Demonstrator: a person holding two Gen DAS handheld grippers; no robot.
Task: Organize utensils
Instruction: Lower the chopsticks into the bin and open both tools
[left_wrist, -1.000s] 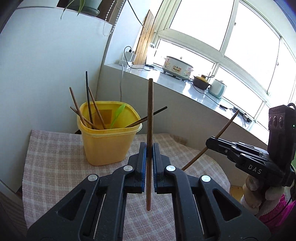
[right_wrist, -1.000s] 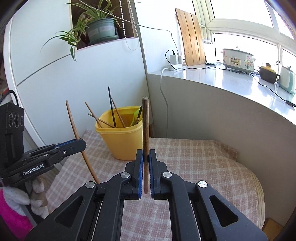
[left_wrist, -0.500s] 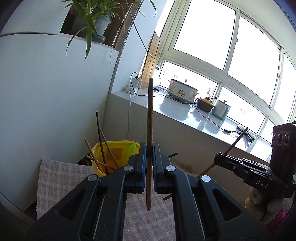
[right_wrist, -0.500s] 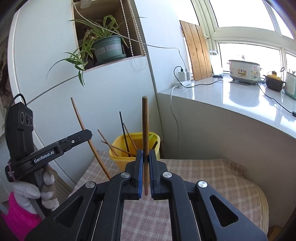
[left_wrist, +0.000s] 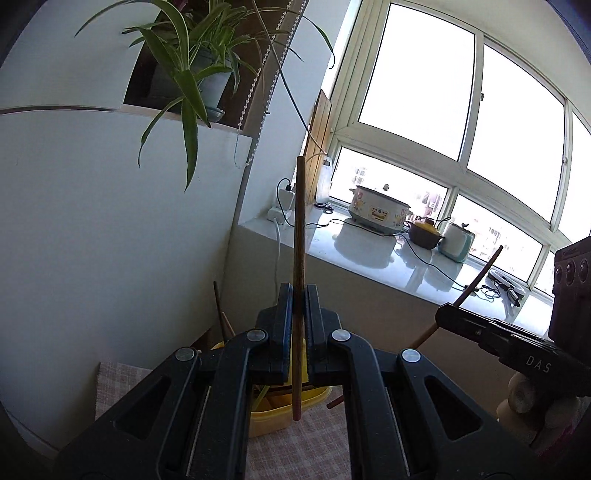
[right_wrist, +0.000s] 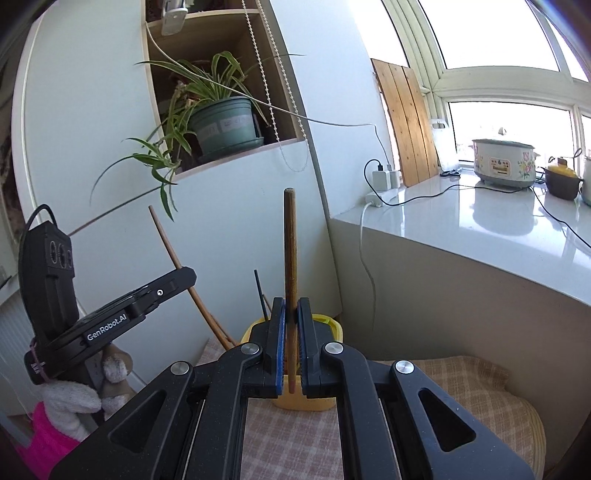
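Item: 2 chopsticks. L chopstick (left_wrist: 298, 229) upright, clamped in my left tool (left_wrist: 298, 317); R chopstick (right_wrist: 290, 258) likewise in right tool (right_wrist: 291, 332). Both raised since a sec ago, above yellow bin (right_wrist: 330, 326) on checked surface (right_wrist: 461, 373). Drop-in prob next.

A lived-in home balcony kitchen around me, sunlit window (left_wrist: 417, 96) wall, white worktop (right_wrist: 480, 221) with a flowered slow cooker (right_wrist: 504, 162), small clay pot (left_wrist: 424, 234), plugged chargers (right_wrist: 382, 179), spider plant (right_wrist: 221, 118) in a cupboard niche, checked cloth (right_wrist: 461, 384) below
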